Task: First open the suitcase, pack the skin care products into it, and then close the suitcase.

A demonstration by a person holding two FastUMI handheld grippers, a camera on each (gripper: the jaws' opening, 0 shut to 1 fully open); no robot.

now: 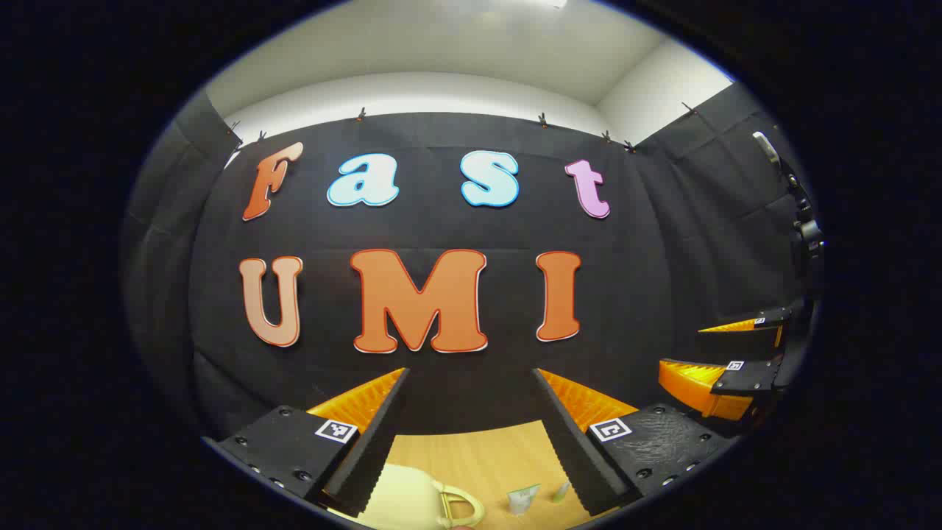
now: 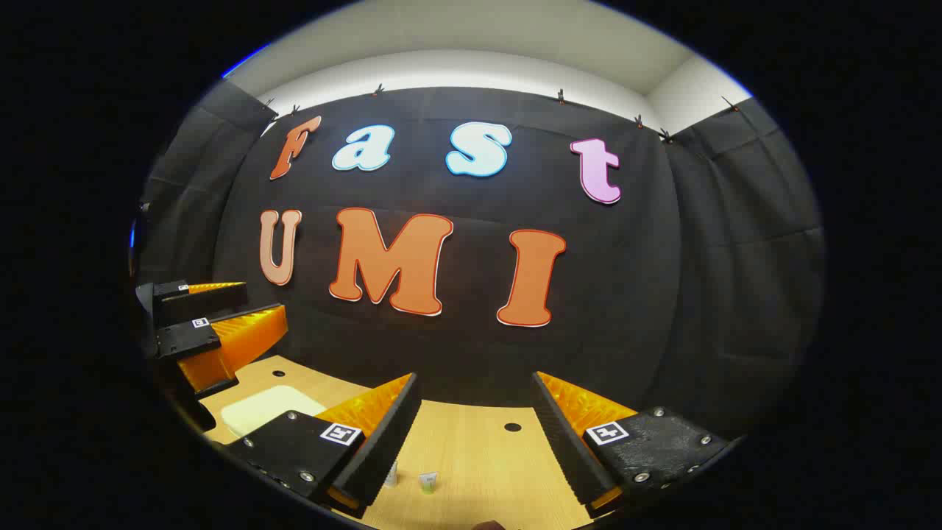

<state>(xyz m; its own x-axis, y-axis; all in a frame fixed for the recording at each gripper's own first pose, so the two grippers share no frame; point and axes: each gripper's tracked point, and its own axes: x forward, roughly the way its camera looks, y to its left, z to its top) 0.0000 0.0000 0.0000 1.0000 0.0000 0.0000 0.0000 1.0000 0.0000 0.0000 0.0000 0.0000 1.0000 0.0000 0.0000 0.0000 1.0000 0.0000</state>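
Nothing is packed and, as far as the part in view shows, the suitcase (image 1: 412,500) lies closed, so I judge the opening step has not begun. Both tools are held high and look toward the booth wall more than at the work.

The left gripper (image 1: 471,434) has its jaws spread wide and holds nothing. The pale suitcase lies flat on the wooden tabletop (image 1: 478,456), below this gripper and toward its left finger; its looped handle (image 1: 460,504) faces the skin care products (image 1: 524,498). Those products, a small tube and a slimmer item just beside it, stand on the tabletop beside the suitcase on its handle side, apart from it.

The right gripper (image 2: 475,434) is also spread and empty. In its view the suitcase (image 2: 268,408) lies past its left finger, near the left gripper (image 2: 213,316).

The next move calls for lowering a gripper to the suitcase and finding its catch or lid edge, which I cannot make out here.
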